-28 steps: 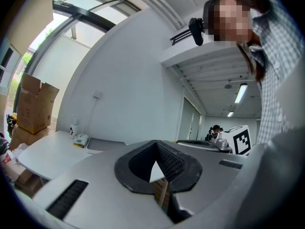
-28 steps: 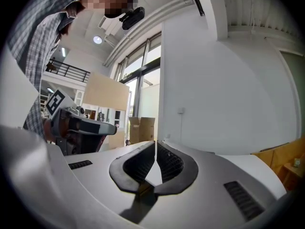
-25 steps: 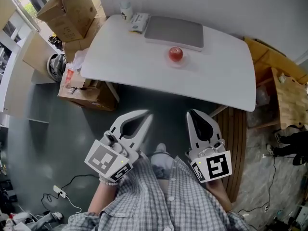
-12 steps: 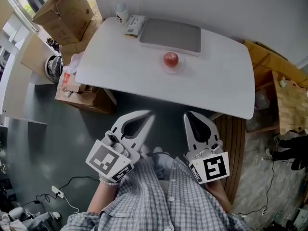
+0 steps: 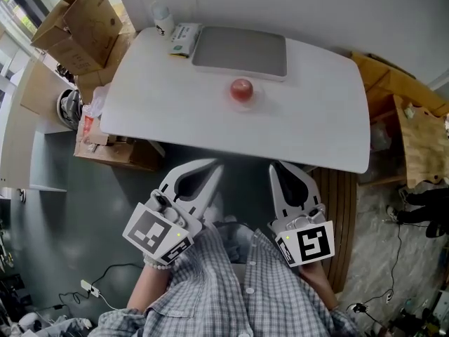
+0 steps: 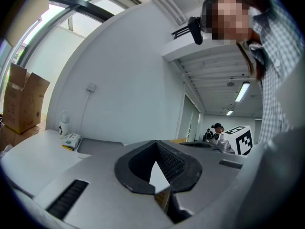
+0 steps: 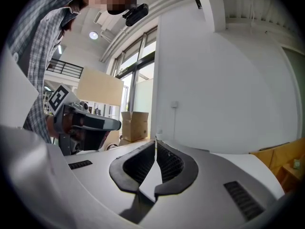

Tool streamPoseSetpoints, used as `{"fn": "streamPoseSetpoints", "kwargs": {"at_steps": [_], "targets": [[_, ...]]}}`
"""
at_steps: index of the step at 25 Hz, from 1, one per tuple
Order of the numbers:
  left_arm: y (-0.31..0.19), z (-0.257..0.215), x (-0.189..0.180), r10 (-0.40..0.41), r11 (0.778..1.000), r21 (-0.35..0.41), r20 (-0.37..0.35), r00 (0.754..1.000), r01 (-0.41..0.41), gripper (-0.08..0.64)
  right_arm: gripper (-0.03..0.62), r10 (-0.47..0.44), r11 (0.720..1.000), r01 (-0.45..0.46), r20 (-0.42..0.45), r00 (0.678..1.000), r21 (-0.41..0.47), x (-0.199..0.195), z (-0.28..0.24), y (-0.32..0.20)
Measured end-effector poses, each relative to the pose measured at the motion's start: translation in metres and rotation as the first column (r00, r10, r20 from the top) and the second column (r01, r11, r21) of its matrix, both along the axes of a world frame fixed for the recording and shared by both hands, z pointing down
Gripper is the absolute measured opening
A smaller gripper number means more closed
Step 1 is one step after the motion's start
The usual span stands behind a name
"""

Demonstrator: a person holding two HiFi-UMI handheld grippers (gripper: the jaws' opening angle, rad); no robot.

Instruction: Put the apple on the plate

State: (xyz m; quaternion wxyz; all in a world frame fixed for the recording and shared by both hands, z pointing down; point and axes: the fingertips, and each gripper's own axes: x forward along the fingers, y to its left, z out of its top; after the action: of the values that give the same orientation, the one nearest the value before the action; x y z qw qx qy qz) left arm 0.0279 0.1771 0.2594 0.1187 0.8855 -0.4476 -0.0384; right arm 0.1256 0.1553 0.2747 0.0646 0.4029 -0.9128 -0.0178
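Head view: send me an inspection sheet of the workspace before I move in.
Surface: white table with rounded corners.
Job's things: apple mid-table; a faint pale dish may lie under it, cannot tell.
Clutter: grey tray, small box and white bottle along the far edge.
Grippers: left claw and right claw both shut and empty, held before the table's near edge.
Cables: white cord on the floor at left; dark cable at right.
Surroundings: cardboard boxes at left, wooden panel at right.
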Motion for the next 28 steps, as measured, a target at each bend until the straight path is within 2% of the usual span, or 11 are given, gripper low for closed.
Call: {"fn": "streamPoseSetpoints", "kwargs": {"at_steps": [6,16,28], "targets": [[-0.04,0.001,-0.014,0.031,1.0,0.0,-0.029,0.999,-0.031,0.008,0.026,0.034,0.999,-0.034,-0.036,0.999,0.014,-0.014,-0.005,-0.03],[-0.106,0.01,-0.052,0.067,0.997,-0.026,-0.029,0.997,-0.068,0.008,0.026,0.071,0.997,-0.072,-0.056,0.996,-0.014,-0.05,0.0,-0.088],[-0.166,0.011,-0.082,0.14,0.99,-0.01,-0.03,0.99,-0.14,0.008,0.026,0.19,0.982,-0.189,-0.07,0.979,0.016,-0.063,-0.005,-0.149]]}}
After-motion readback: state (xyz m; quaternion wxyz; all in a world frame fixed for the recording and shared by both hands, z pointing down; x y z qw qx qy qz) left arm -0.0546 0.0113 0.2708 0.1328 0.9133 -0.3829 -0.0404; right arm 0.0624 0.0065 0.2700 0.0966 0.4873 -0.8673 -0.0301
